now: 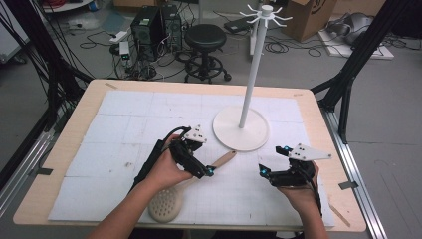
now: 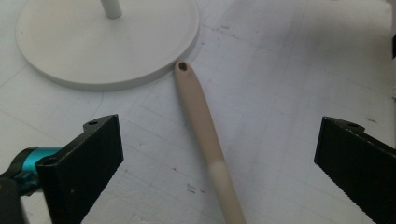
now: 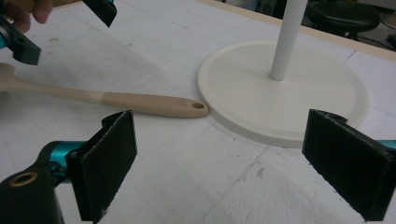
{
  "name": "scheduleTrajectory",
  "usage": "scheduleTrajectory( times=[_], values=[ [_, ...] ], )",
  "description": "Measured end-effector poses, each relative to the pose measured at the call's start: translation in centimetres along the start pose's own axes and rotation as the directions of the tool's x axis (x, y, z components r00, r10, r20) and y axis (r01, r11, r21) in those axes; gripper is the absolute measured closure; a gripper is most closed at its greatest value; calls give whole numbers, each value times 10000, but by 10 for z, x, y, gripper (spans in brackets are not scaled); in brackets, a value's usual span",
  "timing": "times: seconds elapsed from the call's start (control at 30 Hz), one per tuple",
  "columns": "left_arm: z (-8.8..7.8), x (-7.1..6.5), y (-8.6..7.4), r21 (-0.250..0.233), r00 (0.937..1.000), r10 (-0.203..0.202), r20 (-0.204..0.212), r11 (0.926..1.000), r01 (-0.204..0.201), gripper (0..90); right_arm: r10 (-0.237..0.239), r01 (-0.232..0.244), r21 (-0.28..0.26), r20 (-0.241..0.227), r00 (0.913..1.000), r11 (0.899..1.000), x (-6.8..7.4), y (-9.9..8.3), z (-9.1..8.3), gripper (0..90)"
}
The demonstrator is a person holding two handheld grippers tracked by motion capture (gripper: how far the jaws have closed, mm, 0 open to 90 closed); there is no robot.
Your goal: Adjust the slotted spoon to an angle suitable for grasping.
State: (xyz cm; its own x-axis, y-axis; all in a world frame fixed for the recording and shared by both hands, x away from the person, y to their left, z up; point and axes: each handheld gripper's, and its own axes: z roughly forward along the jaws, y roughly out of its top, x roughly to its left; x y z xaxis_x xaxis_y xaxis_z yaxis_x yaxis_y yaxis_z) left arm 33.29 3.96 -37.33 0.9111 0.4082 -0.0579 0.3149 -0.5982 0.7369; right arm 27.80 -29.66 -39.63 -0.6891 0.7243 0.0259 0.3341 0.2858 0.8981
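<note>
A beige spoon lies flat on the white mat, its round perforated head near the front edge and its handle pointing at the white hook stand's base. My left gripper hovers open over the handle. In the left gripper view the handle runs up between the two wide-apart jaws of the left gripper without touching either. My right gripper is open and holds nothing, to the right of the handle tip. In the right gripper view its jaws frame the mat, with the handle off to the left.
The stand's pole rises from the round base to a ring of hooks. The handle's holed tip lies just short of the base rim. The wooden table edge frames the mat.
</note>
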Motion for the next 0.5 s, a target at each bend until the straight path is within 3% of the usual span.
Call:
scheduleTrajectory(
  times=[0.2, 0.5],
  values=[
    [15, 3, 2, 628, 10000, 18, 13, 9980, -19, 18, -44, 44, 73, 1, 10000, 10000, 0, -1, 2, 91],
    [33, 5, -1, 1593, 10000, 99, 10, 9872, -99, 17, -48, 48, 147, -13, 10000, 9999, 0, -1, 3, 92]
  ],
)
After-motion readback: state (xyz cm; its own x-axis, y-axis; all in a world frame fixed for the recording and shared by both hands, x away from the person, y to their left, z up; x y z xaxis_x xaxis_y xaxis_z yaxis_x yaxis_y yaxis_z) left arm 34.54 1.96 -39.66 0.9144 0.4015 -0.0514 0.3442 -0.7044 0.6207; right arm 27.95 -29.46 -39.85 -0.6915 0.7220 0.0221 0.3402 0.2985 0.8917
